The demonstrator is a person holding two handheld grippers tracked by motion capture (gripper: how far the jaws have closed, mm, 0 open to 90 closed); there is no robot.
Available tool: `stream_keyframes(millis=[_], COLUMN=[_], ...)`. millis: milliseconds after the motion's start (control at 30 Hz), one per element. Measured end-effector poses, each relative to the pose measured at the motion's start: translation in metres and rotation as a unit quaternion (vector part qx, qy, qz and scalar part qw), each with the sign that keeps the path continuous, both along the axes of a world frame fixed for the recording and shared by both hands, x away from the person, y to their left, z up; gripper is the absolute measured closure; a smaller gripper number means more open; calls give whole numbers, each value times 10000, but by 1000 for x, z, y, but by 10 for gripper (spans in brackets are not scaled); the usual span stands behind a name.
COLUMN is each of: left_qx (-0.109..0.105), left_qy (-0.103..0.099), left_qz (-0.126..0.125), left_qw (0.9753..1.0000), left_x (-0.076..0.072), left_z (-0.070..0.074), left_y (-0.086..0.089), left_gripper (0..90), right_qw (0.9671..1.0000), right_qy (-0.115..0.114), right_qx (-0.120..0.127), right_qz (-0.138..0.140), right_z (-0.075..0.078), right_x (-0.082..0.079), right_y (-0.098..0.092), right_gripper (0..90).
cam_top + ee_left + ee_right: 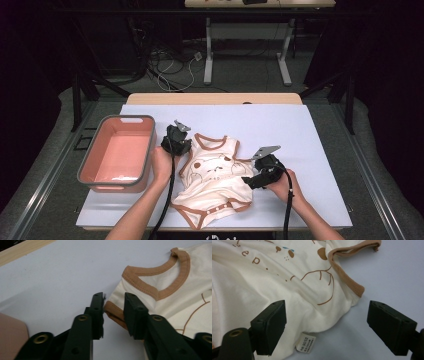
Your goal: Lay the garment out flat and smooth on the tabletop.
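A cream cotton baby bodysuit with brown trim and a printed bear face (215, 175) lies crumpled near the middle of the pale lavender table mat (280, 125), its neckline toward the far edge and its snap crotch toward the person. To the left of the bodysuit stands a salmon-pink plastic tub with a grey rim (119, 152), close to but apart from the garment.

The left gripper (186, 146) sits at the bodysuit's left shoulder, between the garment and the tub. In the left gripper view its jaws stand narrowly parted around the brown-edged armhole hem (113, 312); the right jaw overlaps the fabric while a sliver of mat shows beside the left jaw, so the hem is bracketed rather than firmly pinched.

The right gripper (249, 181) rests at the bodysuit's right side, low on the body. In the right gripper view its jaws are spread wide, one over the cream cloth and the other over bare mat, with the garment's side fold and a small white care label (306, 346) lying between them, nothing clasped
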State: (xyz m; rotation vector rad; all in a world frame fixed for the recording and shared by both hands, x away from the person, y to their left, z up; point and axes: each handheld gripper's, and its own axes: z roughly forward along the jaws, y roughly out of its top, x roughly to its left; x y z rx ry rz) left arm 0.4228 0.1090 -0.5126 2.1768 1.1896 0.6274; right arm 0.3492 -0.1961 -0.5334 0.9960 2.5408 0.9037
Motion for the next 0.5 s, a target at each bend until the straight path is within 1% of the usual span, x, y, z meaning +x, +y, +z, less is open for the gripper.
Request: stream_keyframes(millis=[33,100,133,200,267,333,367,467,500], left_qx=[-28,-38,-64,-108,-149,-181,-190,-118,-46], left_qy=[-19,-40,-31,7,20,62,76,88,78], left_qz=[21,47,18,-34,-130,-282,-357,-575,-627], left_qw=[10000,10000,10000,9999,9998,9994,9992,9982,9980], left_x=[-1,-3,-4,-8,-14,-22,-27,-40,-44], left_z=[0,1,1,0,-1,-3,-5,-10,-12], left_y=[0,0,0,0,-1,-2,-4,-7,-7], left_gripper=[643,566,553,491,451,414,406,382,383], right_qw=[10000,10000,10000,10000,10000,9999,9999,9996,9993], right_qy=[-2,2,5,5,-38,-123,-125,-261,-338], right_qx=[-8,-1,-9,-5,5,51,17,31,10], right_qz=[7,23,22,9,13,-6,-33,-108,-132], right_z=[0,0,1,1,0,1,2,4,5], right_x=[0,0,0,0,0,0,0,1,3], right_y=[0,1,1,1,2,2,2,3,4], right_gripper=[159,159,160,161,167,176,190,220,245])
